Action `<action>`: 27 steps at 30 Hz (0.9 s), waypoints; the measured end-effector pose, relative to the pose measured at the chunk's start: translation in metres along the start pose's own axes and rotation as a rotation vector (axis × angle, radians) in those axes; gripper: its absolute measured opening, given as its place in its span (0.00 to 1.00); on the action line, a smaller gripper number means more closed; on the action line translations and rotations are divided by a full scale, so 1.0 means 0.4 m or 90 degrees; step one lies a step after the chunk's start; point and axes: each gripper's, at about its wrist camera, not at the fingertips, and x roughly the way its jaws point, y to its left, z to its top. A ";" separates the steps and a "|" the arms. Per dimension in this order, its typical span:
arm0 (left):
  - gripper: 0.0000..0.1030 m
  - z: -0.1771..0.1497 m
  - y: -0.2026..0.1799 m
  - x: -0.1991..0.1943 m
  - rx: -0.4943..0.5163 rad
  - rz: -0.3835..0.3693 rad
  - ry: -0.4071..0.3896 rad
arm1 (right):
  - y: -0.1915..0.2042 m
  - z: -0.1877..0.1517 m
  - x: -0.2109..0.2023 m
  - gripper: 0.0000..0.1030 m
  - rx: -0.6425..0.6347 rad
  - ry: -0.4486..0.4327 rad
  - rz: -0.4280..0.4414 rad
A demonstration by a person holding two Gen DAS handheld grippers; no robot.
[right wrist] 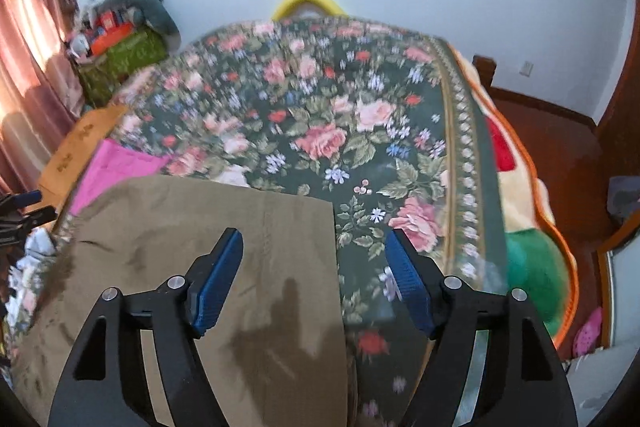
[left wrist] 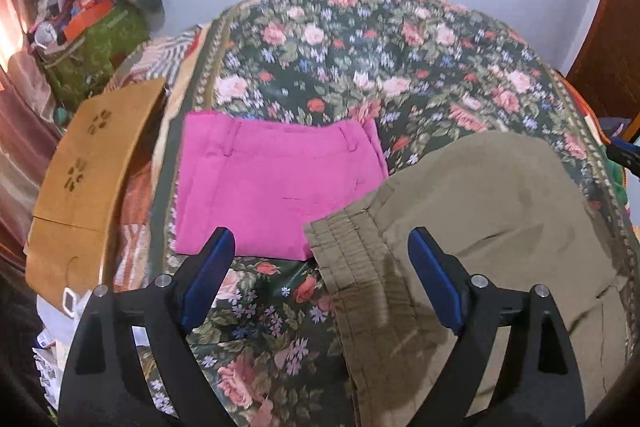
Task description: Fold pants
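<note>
Olive-brown pants lie folded flat on the floral bedspread, their elastic waistband at the left edge. In the right wrist view the same pants fill the lower left, with a straight folded edge on the right. A folded pink garment lies beside them, its corner tucked under the olive waistband; it shows again as the pink garment. My left gripper hangs open above the waistband and the bedspread, with nothing between its blue pads. My right gripper is open above the pants' right edge, holding nothing.
A wooden board lies at the bed's left edge, with a cluttered green box and a curtain behind it. On the right side a colourful blanket hangs toward a red-brown floor. A yellow rim shows at the bed's far end.
</note>
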 end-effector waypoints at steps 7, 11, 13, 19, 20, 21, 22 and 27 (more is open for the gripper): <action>0.86 0.001 0.001 0.121 -0.027 -0.051 0.055 | -0.022 0.031 0.162 0.68 0.038 0.061 0.012; 0.86 0.003 -0.002 0.164 -0.036 -0.081 0.074 | -0.030 0.029 0.242 0.68 0.057 0.100 0.031; 0.86 0.005 -0.006 0.172 -0.033 -0.086 0.072 | -0.024 0.025 0.261 0.68 0.053 0.105 0.027; 0.65 0.006 -0.023 0.179 -0.021 -0.104 0.064 | 0.005 0.020 0.283 0.27 0.043 0.124 0.043; 0.58 0.005 -0.026 0.174 -0.016 -0.095 0.056 | 0.008 0.020 0.283 0.12 0.035 0.129 0.043; 0.55 0.005 -0.024 0.172 -0.016 -0.091 0.053 | 0.010 0.021 0.282 0.12 0.032 0.130 0.041; 0.54 0.005 -0.023 0.167 -0.018 -0.089 0.048 | 0.015 0.019 0.274 0.12 0.024 0.125 0.033; 0.46 0.010 -0.026 0.117 0.005 -0.054 0.015 | 0.032 0.037 0.219 0.11 -0.011 0.069 -0.014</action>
